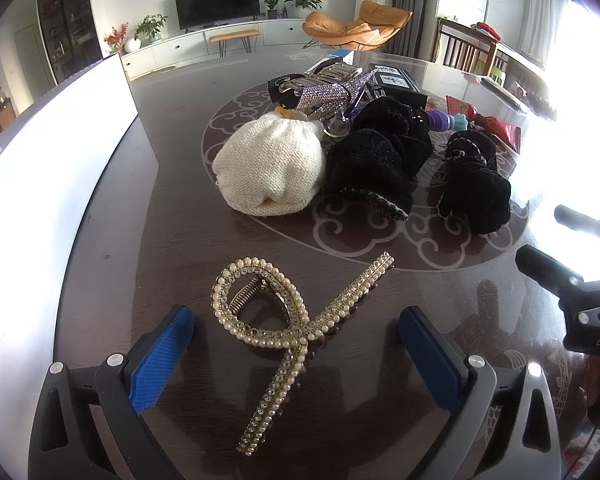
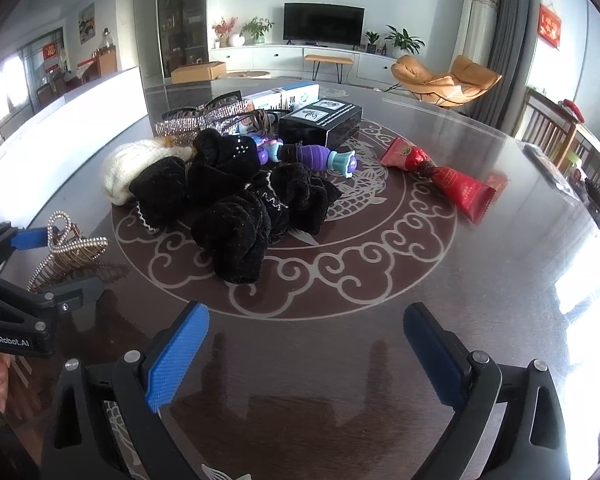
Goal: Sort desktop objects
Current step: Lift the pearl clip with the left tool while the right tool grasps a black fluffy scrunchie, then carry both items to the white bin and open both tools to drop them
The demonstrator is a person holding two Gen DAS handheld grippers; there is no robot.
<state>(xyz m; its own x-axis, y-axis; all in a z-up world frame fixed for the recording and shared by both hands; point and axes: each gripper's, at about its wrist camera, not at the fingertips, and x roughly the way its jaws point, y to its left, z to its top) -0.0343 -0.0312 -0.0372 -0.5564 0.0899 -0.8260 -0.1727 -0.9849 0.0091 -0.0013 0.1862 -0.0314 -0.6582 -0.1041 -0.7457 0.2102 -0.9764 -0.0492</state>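
The left gripper (image 1: 296, 354) stands wide open around a looped, pearl-studded gold hair claw (image 1: 290, 322) at lower centre, pads not touching; the right gripper (image 2: 306, 356) gapes empty over the dark patterned table (image 2: 480, 280).

Pretty clearly someone's living room at home. There's a flat TV (image 2: 323, 24) on a long white cabinet (image 2: 292, 58), potted plants (image 2: 405, 40) beside it, an orange lounge chair (image 2: 446, 76) by grey curtains (image 2: 508, 36), and a dark round dining table (image 2: 480, 280) with wooden chairs (image 2: 548, 128) around.
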